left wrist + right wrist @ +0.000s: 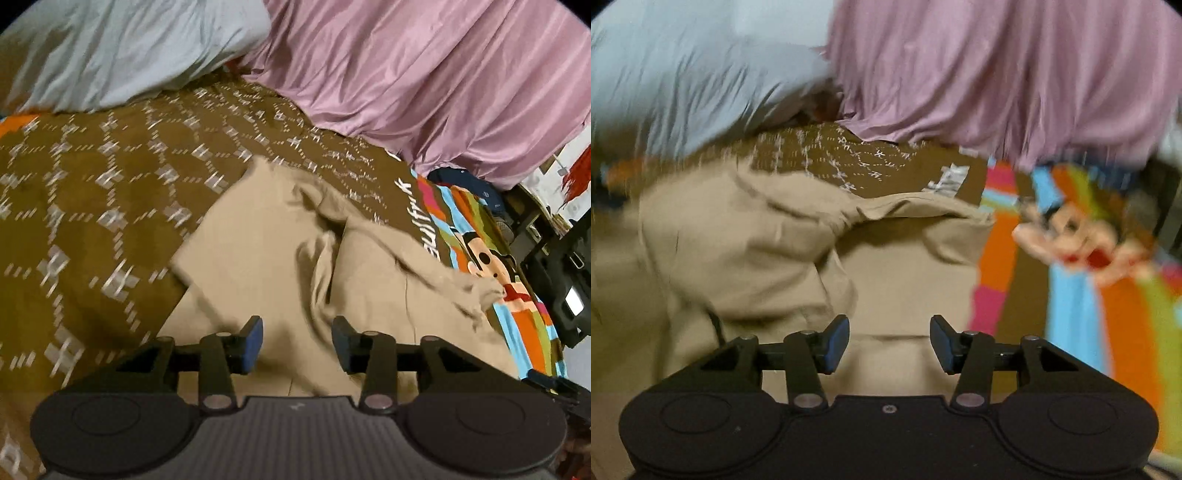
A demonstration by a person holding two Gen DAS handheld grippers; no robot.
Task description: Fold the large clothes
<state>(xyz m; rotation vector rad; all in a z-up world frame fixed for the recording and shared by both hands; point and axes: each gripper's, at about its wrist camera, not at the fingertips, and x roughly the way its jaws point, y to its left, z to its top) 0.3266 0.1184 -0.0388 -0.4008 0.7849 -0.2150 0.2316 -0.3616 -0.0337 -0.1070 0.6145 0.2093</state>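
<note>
Between folds: beige garment [266, 266] rumpled on the bed [92, 192], partly folded. Left gripper [297, 341] and right gripper [890, 341] above it, jaws wide, empty. Next: pinch 2 edge points.

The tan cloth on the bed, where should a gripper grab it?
Probably the tan crumpled cloth garment is best gripped at its raised far hem, approaching from the near side. That edge arches off the layer below, leaving a shadowed gap a finger could slide into. The right gripper is open.
</note>
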